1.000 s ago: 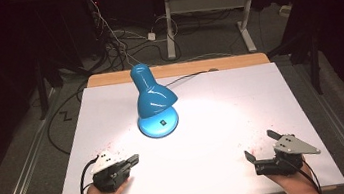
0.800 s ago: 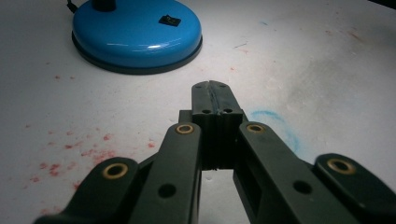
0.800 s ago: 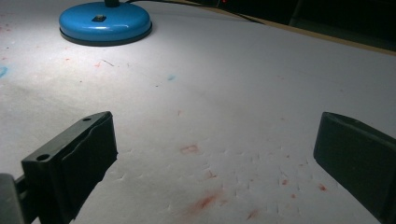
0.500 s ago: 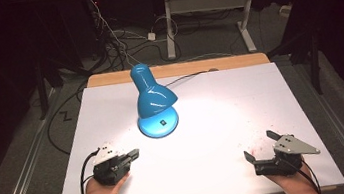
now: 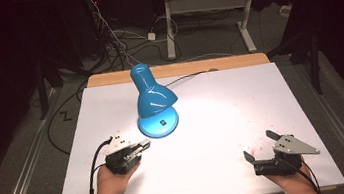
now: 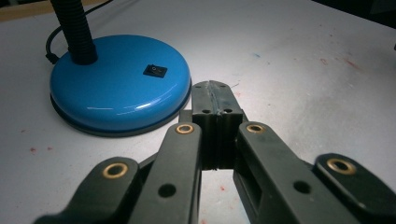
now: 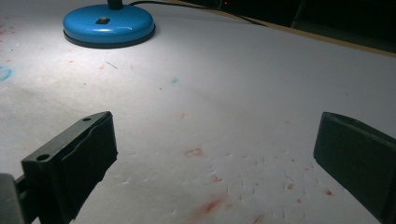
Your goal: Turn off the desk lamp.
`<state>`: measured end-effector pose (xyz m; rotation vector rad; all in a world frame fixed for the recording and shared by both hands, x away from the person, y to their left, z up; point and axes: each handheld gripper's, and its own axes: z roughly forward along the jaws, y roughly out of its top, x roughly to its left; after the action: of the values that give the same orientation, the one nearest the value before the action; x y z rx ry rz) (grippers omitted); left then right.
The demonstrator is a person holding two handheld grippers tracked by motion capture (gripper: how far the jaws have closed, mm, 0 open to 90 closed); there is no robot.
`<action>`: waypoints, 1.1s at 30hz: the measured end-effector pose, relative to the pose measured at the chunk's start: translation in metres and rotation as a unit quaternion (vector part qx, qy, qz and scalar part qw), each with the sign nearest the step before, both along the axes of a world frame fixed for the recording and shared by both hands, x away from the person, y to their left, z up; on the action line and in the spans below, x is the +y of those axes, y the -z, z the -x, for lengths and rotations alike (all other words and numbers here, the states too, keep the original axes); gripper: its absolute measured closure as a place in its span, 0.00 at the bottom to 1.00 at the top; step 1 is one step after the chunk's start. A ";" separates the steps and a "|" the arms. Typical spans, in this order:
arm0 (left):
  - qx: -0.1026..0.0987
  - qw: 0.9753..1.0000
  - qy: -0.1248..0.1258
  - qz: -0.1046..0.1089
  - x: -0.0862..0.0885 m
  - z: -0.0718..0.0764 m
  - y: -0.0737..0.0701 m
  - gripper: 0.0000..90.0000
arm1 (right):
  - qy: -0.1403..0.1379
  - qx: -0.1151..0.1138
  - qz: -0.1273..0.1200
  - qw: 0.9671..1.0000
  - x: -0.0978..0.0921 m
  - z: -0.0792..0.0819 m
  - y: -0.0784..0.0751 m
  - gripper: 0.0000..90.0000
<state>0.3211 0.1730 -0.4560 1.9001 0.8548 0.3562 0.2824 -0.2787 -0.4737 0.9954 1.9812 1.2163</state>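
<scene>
Blue lamp [image 5: 155,101] stands at the far middle of the table [image 5: 241,98]; shade faces down and toward the person, its neck end tilting away. Left gripper [image 5: 142,145] lies level just short of the lamp base [image 6: 119,86], jaws pressed together, pointing at it. Right gripper [image 5: 259,145] rests well right of the lamp, jaws spread wide, empty.

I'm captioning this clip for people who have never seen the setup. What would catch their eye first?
The glossy blue desk lamp on its round base, at the far middle of the white table, casting a bright pool of light. Next, the left gripper, jaws shut, pointing at the lamp's base close by, and the right gripper, jaws wide open, at the near right.
</scene>
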 end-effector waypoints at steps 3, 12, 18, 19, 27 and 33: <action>0.002 1.000 0.002 0.002 -0.002 -0.003 0.000 0.98 | 0.000 0.000 0.000 1.000 0.000 0.000 0.000 0.00; 0.001 1.000 -0.004 0.016 -0.008 -0.013 0.003 0.98 | 0.003 -0.002 -0.004 1.000 -0.002 0.001 -0.001 0.00; 0.006 1.000 -0.006 0.026 -0.012 -0.024 0.006 0.98 | 0.004 -0.002 -0.003 1.000 -0.002 -0.001 -0.001 0.00; 0.006 1.000 -0.006 0.026 -0.012 -0.024 0.006 0.98 | 0.004 -0.002 -0.003 1.000 -0.002 -0.001 -0.001 0.00; 0.018 0.999 -0.003 0.038 -0.018 -0.037 0.011 0.98 | 0.005 -0.003 -0.001 1.000 -0.003 -0.001 -0.001 0.00; 0.029 0.998 -0.011 0.049 -0.023 -0.048 0.016 0.98 | 0.006 -0.002 -0.004 1.000 -0.003 0.000 -0.001 0.00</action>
<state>0.3691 0.1504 -0.4722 1.8181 0.9167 0.2696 0.2826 -0.2820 -0.4726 1.0068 1.9665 1.2197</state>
